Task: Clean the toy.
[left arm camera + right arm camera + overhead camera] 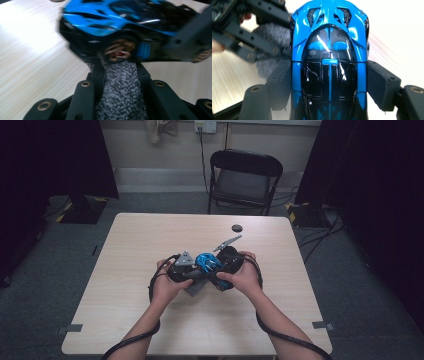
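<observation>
At the frame's centre the right gripper (220, 270) clamps the blue toy car (328, 57) steady, so the left gripper (192, 276), clamped on a grey cloth (120, 90), can wipe it.

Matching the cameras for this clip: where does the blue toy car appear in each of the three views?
High view: blue toy car sits at table centre, between the two hands.
Left gripper view: it spans the top of the picture, just above the grey cloth clamped in the left gripper's jaws.
Right gripper view: it runs down the middle, clamped between the right gripper's jaws.
Shared landmark: the grey cloth beside the car.
</observation>
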A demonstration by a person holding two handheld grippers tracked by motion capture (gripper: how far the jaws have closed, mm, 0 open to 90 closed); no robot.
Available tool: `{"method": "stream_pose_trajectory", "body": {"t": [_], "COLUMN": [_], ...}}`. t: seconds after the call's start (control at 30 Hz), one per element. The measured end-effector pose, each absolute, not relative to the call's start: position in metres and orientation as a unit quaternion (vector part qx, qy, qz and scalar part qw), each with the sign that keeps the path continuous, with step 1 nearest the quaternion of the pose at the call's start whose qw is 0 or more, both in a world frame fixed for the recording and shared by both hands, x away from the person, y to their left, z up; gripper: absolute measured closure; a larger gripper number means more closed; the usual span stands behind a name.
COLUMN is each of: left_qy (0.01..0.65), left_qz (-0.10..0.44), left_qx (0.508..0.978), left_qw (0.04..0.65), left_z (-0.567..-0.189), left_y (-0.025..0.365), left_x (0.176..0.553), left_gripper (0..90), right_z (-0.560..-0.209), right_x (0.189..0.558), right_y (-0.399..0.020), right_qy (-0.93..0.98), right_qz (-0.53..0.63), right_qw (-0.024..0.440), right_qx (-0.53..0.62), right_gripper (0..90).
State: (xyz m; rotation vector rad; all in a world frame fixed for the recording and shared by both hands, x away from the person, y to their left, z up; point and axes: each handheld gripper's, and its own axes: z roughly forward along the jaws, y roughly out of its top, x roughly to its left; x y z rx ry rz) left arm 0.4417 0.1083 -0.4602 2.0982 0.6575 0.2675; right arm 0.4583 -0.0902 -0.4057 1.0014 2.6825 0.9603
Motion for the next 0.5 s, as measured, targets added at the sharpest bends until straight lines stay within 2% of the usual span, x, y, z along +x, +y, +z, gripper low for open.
{"method": "stream_pose_trajectory", "body": {"t": [0.5], "left_qy": [0.244], "left_qz": [0.071], "left_qx": [0.865], "left_qw": [0.433], "left_z": [-0.467], "left_y": [0.089], "left_x": [0.422], "left_gripper": [69.2], "right_z": [-0.411], "right_x": [0.465], "right_y": [-0.091], "right_qy": [0.881], "right_qz": [0.309], "right_qw": [0.074], "right_qx": [0.352], "right_gripper": [28.5]}}
